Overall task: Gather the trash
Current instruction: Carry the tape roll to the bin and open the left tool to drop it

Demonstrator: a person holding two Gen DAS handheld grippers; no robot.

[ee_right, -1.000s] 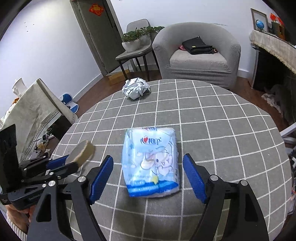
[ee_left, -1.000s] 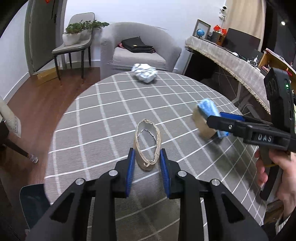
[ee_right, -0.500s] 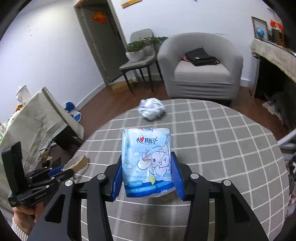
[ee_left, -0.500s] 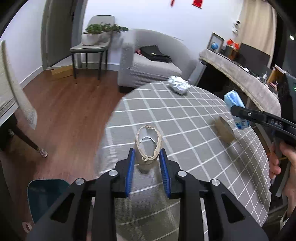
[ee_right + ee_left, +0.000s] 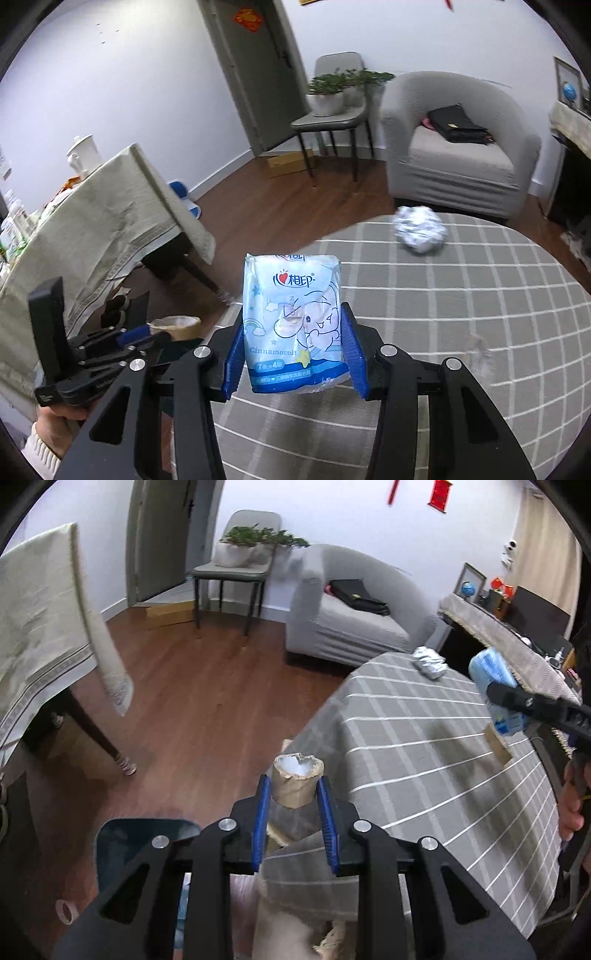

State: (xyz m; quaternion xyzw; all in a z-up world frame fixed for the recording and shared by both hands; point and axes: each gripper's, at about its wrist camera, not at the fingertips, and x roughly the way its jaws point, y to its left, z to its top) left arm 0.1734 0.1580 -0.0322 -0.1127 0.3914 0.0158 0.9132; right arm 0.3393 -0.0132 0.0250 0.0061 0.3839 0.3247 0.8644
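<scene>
My left gripper is shut on a torn brown paper cup, held in the air just past the round table's left edge. A dark teal bin stands on the floor below it, to the left. In the right wrist view, my right gripper is shut on a blue tissue pack, lifted above the grey checked tablecloth. A crumpled silver-white ball lies at the table's far edge. The left gripper with its cup shows at lower left.
A grey armchair with a black bag, a chair carrying potted plants, and a side table under a beige cloth stand around the wooden floor. A brown cardboard scrap lies on the round table. A tape roll lies by the bin.
The right gripper closed on the tissue pack and lifted it off the table. Both grippers swung left; the left one carried the cup from over the table to beyond its edge.
</scene>
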